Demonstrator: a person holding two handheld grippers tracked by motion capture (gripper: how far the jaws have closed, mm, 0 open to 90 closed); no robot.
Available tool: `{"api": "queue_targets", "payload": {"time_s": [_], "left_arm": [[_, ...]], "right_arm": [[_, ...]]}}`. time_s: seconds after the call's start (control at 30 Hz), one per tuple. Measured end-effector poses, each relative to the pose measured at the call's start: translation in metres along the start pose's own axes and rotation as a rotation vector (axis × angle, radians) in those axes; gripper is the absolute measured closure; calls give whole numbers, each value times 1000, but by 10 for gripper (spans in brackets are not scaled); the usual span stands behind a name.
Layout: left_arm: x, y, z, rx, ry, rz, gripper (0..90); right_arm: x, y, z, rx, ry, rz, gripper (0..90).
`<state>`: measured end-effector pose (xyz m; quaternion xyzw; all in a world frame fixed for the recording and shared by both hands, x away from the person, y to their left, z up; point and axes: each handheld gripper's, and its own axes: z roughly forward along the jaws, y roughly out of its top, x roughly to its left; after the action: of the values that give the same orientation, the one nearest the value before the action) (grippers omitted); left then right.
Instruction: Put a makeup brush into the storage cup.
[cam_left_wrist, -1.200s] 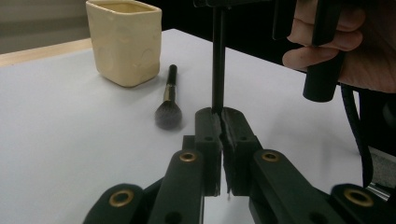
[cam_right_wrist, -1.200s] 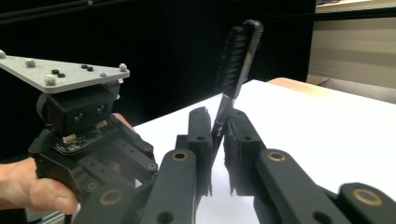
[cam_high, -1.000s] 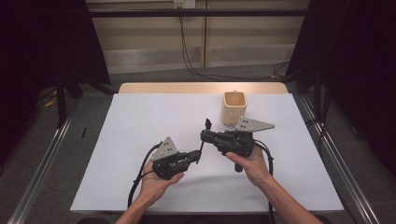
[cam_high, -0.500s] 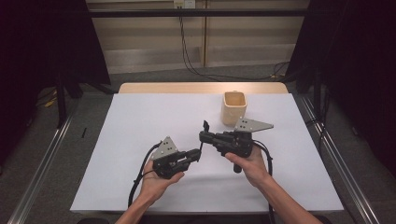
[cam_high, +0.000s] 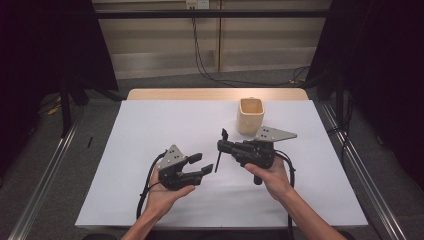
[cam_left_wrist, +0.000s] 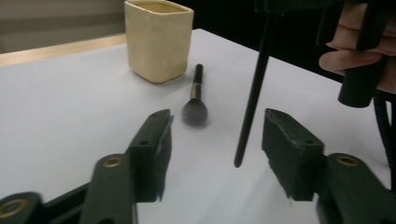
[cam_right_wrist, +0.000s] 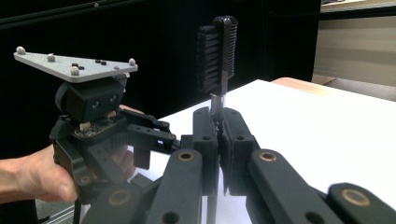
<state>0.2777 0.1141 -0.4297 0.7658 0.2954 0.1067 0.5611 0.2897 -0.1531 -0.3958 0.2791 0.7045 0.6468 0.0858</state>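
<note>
Progress looks early: right hand-held gripper (cam_high: 223, 148) clamps a comb brush (cam_right_wrist: 216, 51), left hand-held gripper (cam_high: 200, 165) gapes empty; makeup brush (cam_left_wrist: 196, 100) lies beside the empty-looking cup (cam_high: 250, 115) on the desk (cam_high: 150, 115)

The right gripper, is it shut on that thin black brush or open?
Shut. In the right gripper view the right gripper has both jaws pressed against the black brush, which stands upright, bristles on top.

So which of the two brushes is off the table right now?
The thin black comb-headed brush, pinched upright between the right gripper's fingers with its handle hanging down. The fluffy round-headed brush lies flat on the table beside the beige cup.
</note>
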Motion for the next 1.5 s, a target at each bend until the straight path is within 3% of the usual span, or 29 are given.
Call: {"api": "queue_targets", "payload": {"time_s": [0.23,0.4,0.5,0.63,0.73,0.93,1.17,1.23,1.5], "left_arm": [[2,1,-4,6,30,-22,170],[4,1,-10,2,42,-1,79],[8,0,-15,4,57,-8,52],[13,-1,-20,10,100,28,48],[18,-3,-23,11,108,9,48],[25,-5,-34,-27,139,19,39],[36,-10,-49,-29,165,30,25],[39,-12,-54,-56,166,-5,28],[49,-18,-72,-49,220,1,31]], "right_arm": [[-3,-2,-6,2,-20,5,867],[-2,-1,-10,-2,-29,-2,867],[-3,-1,-13,-3,-36,-11,867],[-6,-3,-17,1,-48,-7,867],[-8,-4,-20,-1,-62,-10,867],[-9,-4,-23,-2,-74,-13,867],[-11,-4,-27,-1,-89,-12,867],[-12,-4,-28,-1,-96,-11,867],[-15,-4,-34,1,-116,-12,866]]}}
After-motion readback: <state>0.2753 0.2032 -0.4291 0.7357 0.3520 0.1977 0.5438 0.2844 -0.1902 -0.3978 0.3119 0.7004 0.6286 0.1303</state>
